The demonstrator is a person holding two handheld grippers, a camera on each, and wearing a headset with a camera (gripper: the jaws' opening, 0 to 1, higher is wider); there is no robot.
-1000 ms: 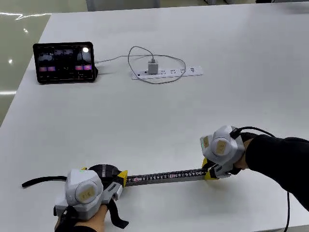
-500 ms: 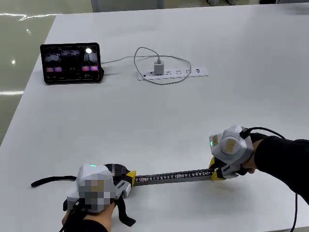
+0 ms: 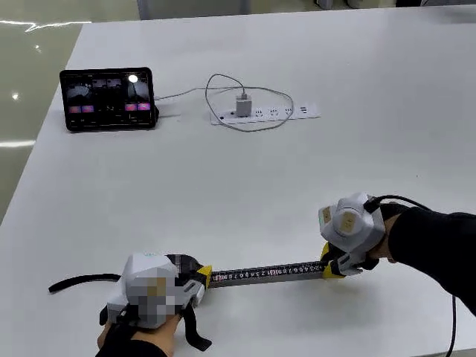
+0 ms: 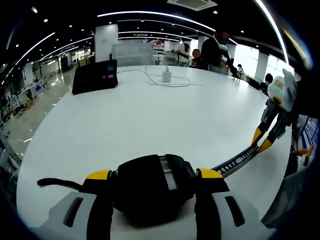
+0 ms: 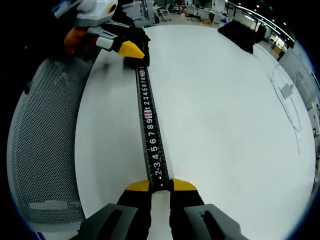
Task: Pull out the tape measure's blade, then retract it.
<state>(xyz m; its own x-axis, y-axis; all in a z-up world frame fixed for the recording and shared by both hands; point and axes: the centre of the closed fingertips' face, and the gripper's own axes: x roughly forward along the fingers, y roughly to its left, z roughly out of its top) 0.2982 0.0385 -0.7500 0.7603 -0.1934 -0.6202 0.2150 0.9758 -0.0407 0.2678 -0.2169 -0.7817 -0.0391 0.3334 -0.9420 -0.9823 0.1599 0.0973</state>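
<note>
**A:** Tape measure, position?

**B:** The black case (image 4: 152, 187) sits on the white table (image 3: 312, 171) at the near left. The left gripper (image 4: 154, 175) has its yellow-tipped jaws clamped on it, one tip on each flank. A black strap (image 3: 78, 282) trails from the case to the left across the tabletop.

**A:** Blade?

**B:** The blade (image 5: 149, 125) is drawn out and lies flat on the table, numbers up, running straight from the case to the right gripper (image 5: 160, 186). That gripper's jaws are pressed together on the blade's free end. In the right gripper view the printed digits run away from the tips toward the case.

**A:** Surroundings?

**B:** A tablet (image 3: 108, 99) stands at the far left with its screen lit. A power strip (image 3: 264, 113) lies to its right with a white charger (image 3: 244, 103) plugged in. A looped cable (image 3: 223, 78) runs from the charger toward the tablet. All of these sit on the far side of the table, well apart from the blade. A dark sleeve (image 3: 435, 249) shows behind the right gripper.
</note>
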